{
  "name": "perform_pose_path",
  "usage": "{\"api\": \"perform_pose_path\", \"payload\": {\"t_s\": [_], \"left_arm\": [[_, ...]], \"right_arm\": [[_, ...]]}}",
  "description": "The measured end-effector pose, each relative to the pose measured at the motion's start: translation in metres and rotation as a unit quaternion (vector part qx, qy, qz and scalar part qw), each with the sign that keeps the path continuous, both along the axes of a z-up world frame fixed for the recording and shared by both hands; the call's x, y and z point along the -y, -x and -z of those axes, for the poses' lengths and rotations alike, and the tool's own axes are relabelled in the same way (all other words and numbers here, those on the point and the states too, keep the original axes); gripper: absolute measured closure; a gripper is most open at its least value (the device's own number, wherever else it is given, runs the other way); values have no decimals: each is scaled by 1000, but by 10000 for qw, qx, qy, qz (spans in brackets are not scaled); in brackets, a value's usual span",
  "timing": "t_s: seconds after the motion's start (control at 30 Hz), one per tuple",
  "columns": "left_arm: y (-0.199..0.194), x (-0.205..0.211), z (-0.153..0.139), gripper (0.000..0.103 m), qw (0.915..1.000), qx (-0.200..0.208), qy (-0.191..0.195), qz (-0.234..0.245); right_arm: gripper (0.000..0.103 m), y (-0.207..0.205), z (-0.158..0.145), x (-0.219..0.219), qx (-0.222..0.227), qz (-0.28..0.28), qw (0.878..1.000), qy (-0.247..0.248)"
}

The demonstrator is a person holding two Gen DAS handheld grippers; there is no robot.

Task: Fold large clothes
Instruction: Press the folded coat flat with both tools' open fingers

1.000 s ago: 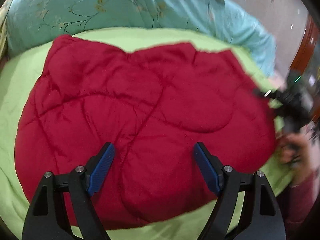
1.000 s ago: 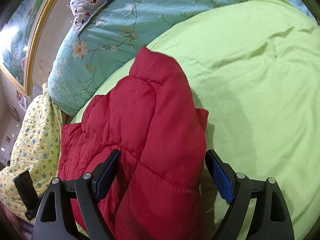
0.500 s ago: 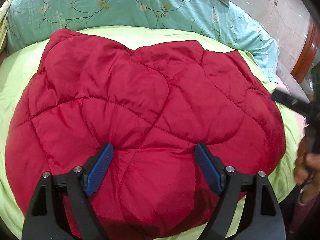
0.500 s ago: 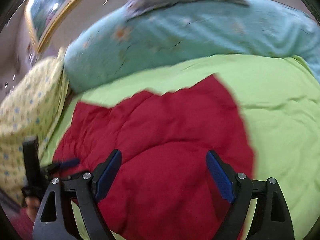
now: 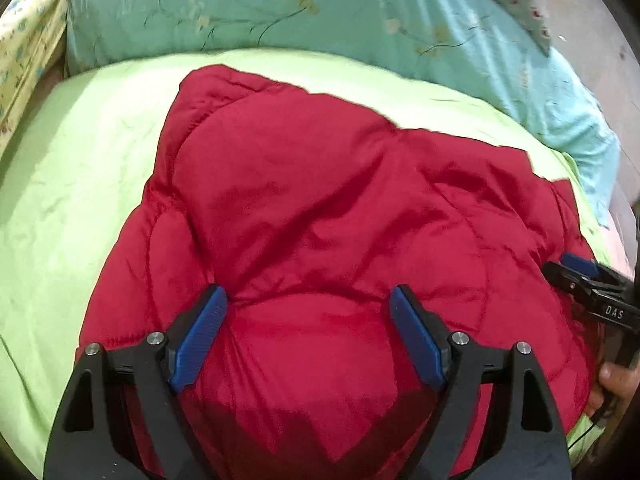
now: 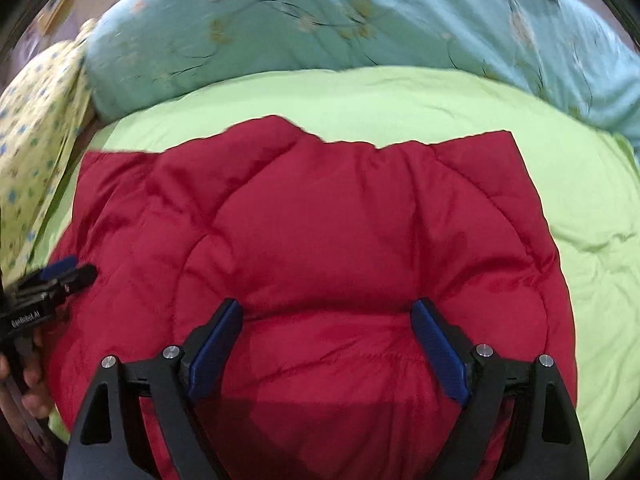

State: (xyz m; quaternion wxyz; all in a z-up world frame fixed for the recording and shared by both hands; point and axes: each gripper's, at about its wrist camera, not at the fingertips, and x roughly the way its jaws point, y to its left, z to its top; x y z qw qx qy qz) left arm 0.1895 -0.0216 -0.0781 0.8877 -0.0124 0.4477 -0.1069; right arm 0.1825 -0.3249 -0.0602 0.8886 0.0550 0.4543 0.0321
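Lime-green bed (image 5: 80, 168), red quilted jacket (image 5: 328, 216), teal floral duvet (image 5: 280, 12)

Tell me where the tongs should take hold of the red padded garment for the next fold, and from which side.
Probably take the red padded garment by its far right corner, coming in from the bare green sheet on the right. There the edge lies flat and square on the sheet; the middle is puffy, with no rim to pinch.
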Motion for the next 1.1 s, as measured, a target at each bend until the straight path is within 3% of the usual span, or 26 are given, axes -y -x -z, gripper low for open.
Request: {"api": "perform_pose_path", "payload": {"t_s": [0.27,0.83,1.0,1.1], "left_arm": [[-20,0,7,19,9995,-241,16,-194],[-13,2,11,18,9997,60,-190,-147],[-16,4,13,17,9996,43,-257,-101],[-14,5,13,17,9995,52,-295,-111]], "right_arm": [[15,-3,8,13,29,328,9988,-352],[14,-1,12,13,133,463,9983,-315],[15,26,-10,8,365,688,9961,-406],[15,55,-27,-9,625,477,9966,-262]]}}
